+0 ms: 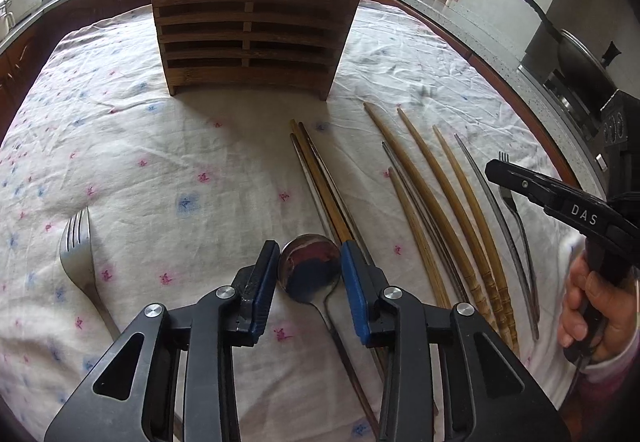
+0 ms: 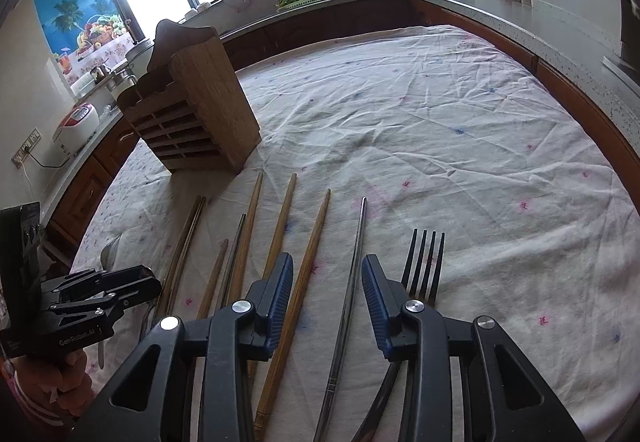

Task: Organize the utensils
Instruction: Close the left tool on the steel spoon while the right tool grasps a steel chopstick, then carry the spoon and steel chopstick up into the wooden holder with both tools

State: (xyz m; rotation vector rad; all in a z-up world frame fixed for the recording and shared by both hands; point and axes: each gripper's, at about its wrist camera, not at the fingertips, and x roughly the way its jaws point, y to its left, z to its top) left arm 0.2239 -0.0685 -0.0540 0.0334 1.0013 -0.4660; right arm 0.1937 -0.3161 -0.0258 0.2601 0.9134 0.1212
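Wooden holder — slatted front, upright at the far side of the cloth-covered counter; no utensil visibly in it. In the right wrist view it stands far left.

Spoon — steel, bowl up, flat on the cloth. The left tool brackets the bowl, one blue pad on each side, jaws narrowed but with a sliver of gap at either rim; not yet pinching, by the look of it.

Fork, silver — lies apart at the left, untouched.

Chopsticks, dark pair — just right of the spoon, the right pad of the left tool over their near ends.

Chopsticks, bamboo — several loose sticks fanned side by side between the two tools, tips toward the holder.

Steel chopstick — thin, running up between the jaws of the right tool, which stand partly closed and clear of it on both sides; nothing gripped.

Fork, dark — just beside the right tool's right finger, handle passing under it.

Step in hand: first pickups — left on the spoon, right apparently on the steel chopstick. Nothing is sorted yet.

Next move, as judged: close each tool fully on its piece, low against the cloth, since thin metal may slip or pivot; then lift and carry to a holder compartment, handle down or up as the slots allow.
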